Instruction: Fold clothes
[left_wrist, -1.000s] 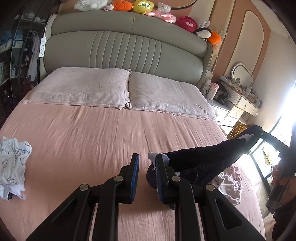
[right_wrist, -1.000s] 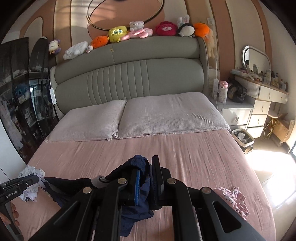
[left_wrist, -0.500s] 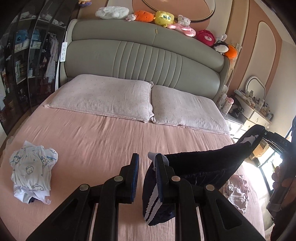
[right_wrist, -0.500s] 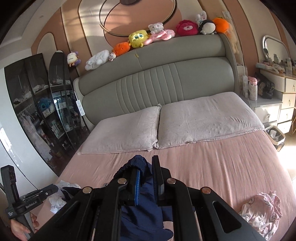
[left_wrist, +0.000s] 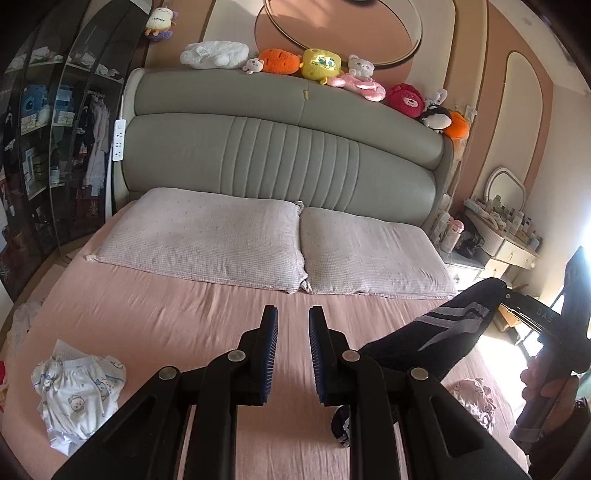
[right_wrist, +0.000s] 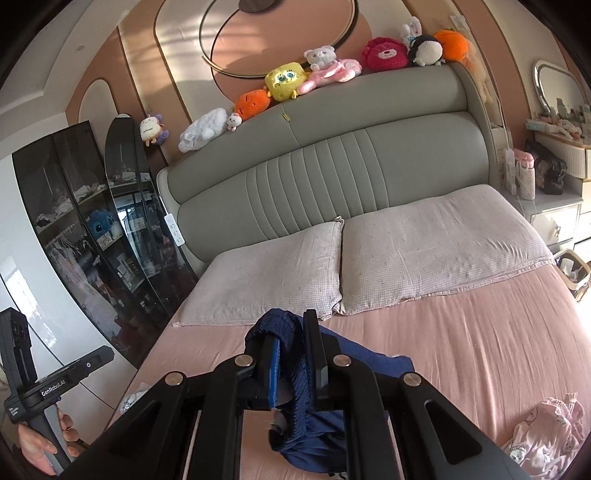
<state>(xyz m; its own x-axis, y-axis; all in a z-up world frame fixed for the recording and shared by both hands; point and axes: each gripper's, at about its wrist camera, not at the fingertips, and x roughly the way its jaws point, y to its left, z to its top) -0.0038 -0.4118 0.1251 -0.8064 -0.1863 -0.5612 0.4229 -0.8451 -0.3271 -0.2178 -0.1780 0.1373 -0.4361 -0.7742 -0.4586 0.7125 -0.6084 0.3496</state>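
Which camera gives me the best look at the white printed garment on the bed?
Left wrist view: the white printed garment lies crumpled and fully visible on the pink sheet. The right wrist view catches only a white scrap at the bed's left edge, possibly the same garment.

Left tool (left_wrist: 291, 345) gaping (right tool (right_wrist: 293, 363) clamped).

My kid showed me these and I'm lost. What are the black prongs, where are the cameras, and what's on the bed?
The prongs are two-finger grippers, one held in each of a person's hands, with a wide-angle camera on each looking along its fingers. The left camera shows the left gripper open and empty. The right camera shows the right gripper shut on navy pants, which hang from it over the pink bed. On the bed lie a white printed garment, a pink garment and two pillows.
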